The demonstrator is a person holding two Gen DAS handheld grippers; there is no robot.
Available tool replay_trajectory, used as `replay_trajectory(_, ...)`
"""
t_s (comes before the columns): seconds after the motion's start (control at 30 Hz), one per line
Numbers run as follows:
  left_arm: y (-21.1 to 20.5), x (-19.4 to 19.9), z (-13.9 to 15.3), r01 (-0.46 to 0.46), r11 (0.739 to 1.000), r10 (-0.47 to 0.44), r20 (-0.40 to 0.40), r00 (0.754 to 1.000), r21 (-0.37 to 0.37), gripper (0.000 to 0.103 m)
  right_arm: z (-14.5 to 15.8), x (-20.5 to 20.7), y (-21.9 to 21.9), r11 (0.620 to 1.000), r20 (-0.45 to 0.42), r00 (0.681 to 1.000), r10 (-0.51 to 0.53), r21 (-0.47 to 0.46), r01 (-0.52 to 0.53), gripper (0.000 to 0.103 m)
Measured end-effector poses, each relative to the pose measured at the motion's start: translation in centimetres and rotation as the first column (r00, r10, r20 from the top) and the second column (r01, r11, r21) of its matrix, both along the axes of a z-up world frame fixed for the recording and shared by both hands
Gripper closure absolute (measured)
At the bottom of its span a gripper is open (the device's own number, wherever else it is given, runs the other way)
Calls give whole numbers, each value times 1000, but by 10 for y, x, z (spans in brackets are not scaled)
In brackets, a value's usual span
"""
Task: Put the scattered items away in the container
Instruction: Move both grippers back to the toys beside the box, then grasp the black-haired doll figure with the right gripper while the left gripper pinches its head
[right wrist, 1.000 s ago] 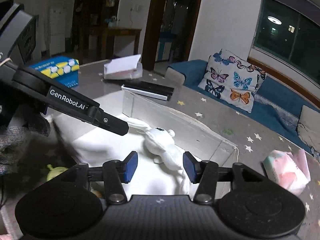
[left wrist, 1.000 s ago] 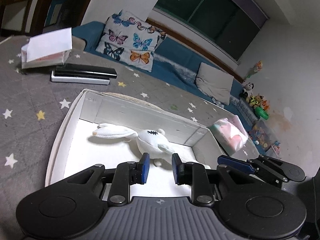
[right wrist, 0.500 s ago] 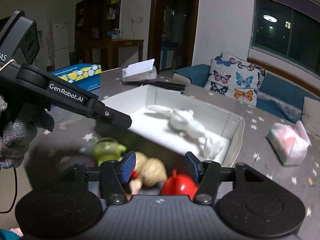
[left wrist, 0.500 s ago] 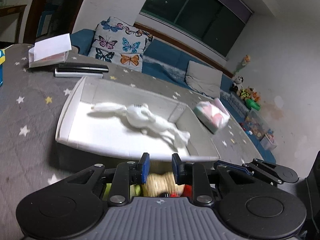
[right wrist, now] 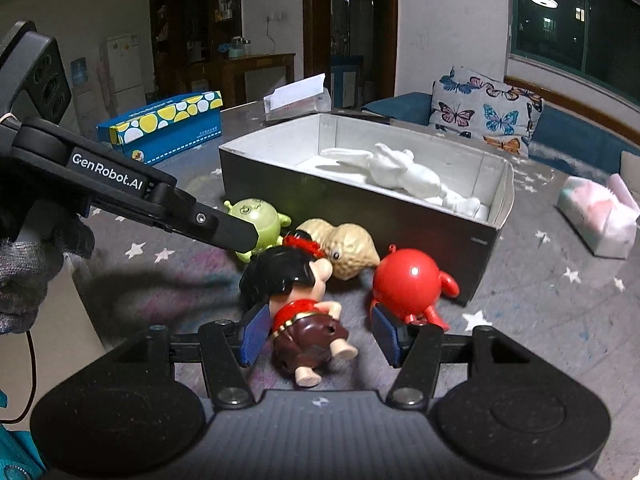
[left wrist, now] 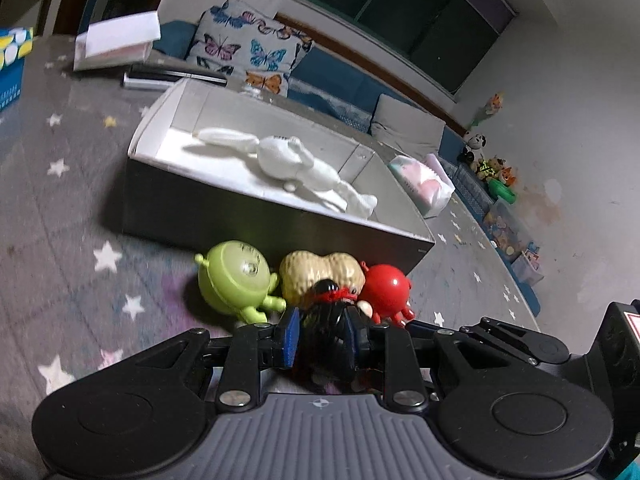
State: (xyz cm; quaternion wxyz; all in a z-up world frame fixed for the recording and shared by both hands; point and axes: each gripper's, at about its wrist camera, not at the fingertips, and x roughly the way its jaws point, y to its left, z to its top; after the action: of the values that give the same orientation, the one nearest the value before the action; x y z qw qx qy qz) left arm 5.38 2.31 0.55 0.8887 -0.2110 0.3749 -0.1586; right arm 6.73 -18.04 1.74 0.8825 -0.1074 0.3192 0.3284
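A white-lined box (left wrist: 168, 204) (right wrist: 352, 204) on the grey star mat holds a white rabbit toy (left wrist: 288, 162) (right wrist: 400, 170). In front of it lie a green one-eyed monster toy (left wrist: 236, 282) (right wrist: 256, 216), a peanut toy (left wrist: 320, 274) (right wrist: 344, 246), a red round toy (left wrist: 386, 288) (right wrist: 408, 282) and a black-haired doll in red and brown (left wrist: 326, 334) (right wrist: 304, 304). My left gripper (left wrist: 320, 336) has its fingers on either side of the doll's head. My right gripper (right wrist: 320, 334) is open, with the doll's body between its fingers.
A blue and yellow carton (right wrist: 164, 124), a white folded paper box (left wrist: 116, 38) (right wrist: 298, 96) and flat black and white items (left wrist: 172, 76) lie behind the box. A pink and white tissue pack (left wrist: 424, 182) (right wrist: 600, 212) lies to the right. A blue sofa with butterfly cushions (right wrist: 484, 110) is beyond.
Both grippers have pulled back from over the box and dropped low in front of it. The scattered toys have come into view, and the doll now lies between both pairs of fingers.
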Motion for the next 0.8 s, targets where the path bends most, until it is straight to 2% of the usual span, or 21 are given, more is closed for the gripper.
replay_trajectory(0.6,-3,0,-6,14,1000,-15,-28,1000,-13,77,-8,-9,6,1000,-20,1000,19,-6,-19,44)
replay_trajectory(0.8,1,1,-10,23,998,-26,-47,999,-62,75,-6,-19,8,999,-27,998,51,-4,-51,44)
